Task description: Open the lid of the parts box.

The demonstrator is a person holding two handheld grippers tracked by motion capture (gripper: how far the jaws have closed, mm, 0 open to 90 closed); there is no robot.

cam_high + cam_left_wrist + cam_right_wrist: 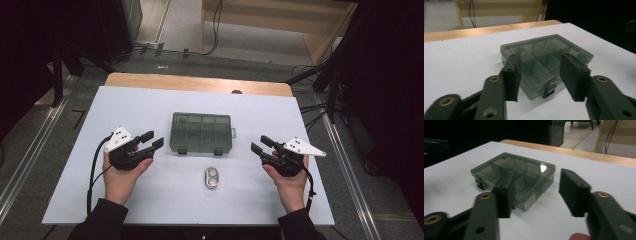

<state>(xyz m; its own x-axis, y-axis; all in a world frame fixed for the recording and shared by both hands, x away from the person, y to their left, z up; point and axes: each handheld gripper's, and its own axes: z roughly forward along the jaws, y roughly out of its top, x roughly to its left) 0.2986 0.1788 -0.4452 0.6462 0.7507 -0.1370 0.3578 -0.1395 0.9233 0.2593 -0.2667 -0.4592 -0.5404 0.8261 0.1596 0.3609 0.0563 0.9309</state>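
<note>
Table point(75, 190): white top. Organizer box point(201, 132): lid shut, centre, latches at six o'clock. Left gripper point(152, 141), nine o'clock; right gripper point(261, 144), three o'clock: jaws apart, empty. Advice: brace box sides, then lift latches squarely. Metal case point(212, 178): six o'clock.

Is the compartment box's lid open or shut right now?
Shut: the compartment box has its clear lid flat over the dividers, with both front latches down.

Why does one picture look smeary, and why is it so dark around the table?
Right gripper view: the right gripper is smeared by motion blur, and glare glints on the compartment box lid. Left gripper view: sharper. High view: the white table is brightly lit, its surroundings nearly black.
</note>
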